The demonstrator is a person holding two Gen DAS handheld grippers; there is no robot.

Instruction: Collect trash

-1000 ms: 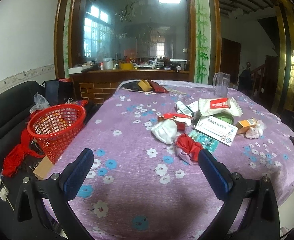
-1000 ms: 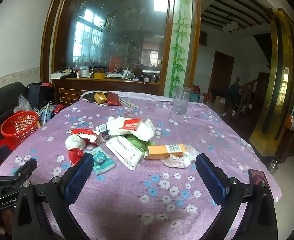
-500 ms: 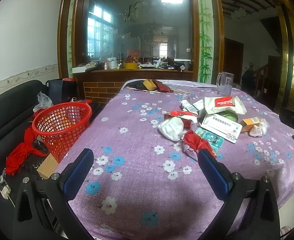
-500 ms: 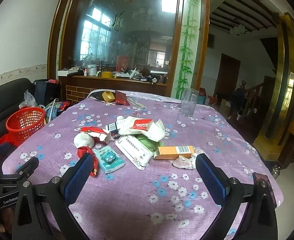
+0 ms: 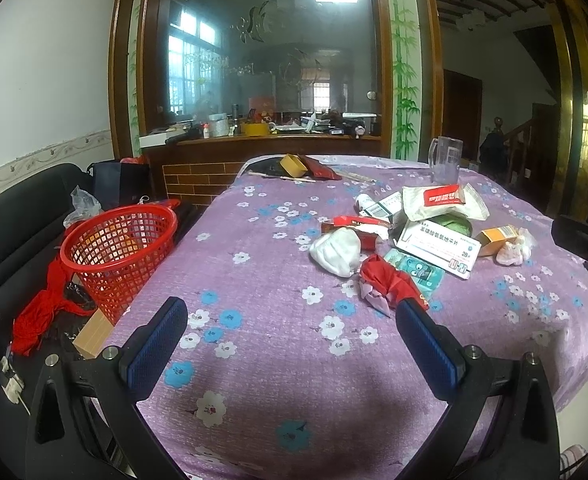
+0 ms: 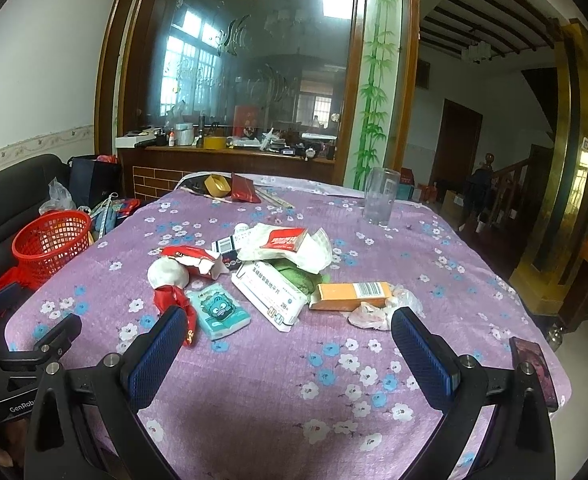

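Plainly, much of the trash pile is only half seen: the green thing [image 6: 296, 276] lies mostly buried under the white medicine box [image 6: 272, 292] and the crumpled white packet [image 6: 290, 246], and what it is cannot be told. The print on the boxes is too small to read. The red wrapper [image 5: 388, 282] is partly hidden behind a fingertip of the left tool [image 5: 294, 318], whose blue-padded fingers stand wide apart with nothing between them. The right tool [image 6: 290, 322] is likewise spread wide and empty, low over the near edge of the surface [image 6: 294, 380].

The surface wears a purple cloth with white and blue flowers. The pile sits near its middle: a white wad [image 6: 168, 274] on the left, a teal tissue pack [image 6: 220, 312] just near of it, an orange box [image 6: 352, 295] on the right touching a pinkish crumpled tissue [image 6: 368, 316]. A clear mug [image 6: 380, 202] stands far right, well apart. A dark phone [image 6: 532, 372] lies at the near right edge, partly cut off by the tool's frame.

A red basket [image 5: 118, 254] stands left of the surface, beside a black sofa [image 5: 14, 236]. Beyond, a wood-framed glass partition [image 5: 262, 52] reflects windows over a cluttered ledge.
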